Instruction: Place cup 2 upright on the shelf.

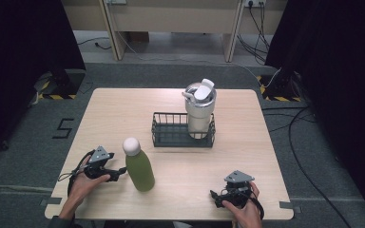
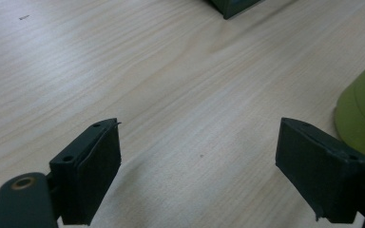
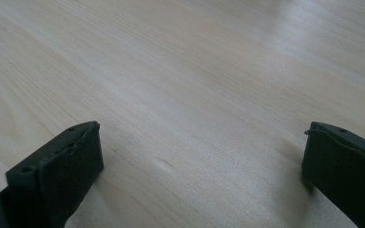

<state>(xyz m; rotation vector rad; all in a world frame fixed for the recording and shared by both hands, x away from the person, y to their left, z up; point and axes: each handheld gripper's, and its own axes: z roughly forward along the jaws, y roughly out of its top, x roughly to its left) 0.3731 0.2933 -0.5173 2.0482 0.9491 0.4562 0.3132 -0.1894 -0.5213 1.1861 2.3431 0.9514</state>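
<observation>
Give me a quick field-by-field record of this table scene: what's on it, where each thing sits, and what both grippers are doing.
table: light wood
green bottle: upright with white cap, front left
wire basket: dark, centre back
white tumbler: upright in the basket's right end, lid flap raised
left gripper: jaws open, nothing between them, bottle just beside one jaw
right gripper: jaws open over bare wood, front right

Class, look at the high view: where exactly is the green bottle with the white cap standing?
The green bottle stands upright on the near left part of the table, just beside the left gripper and in front of the wire basket.
</observation>
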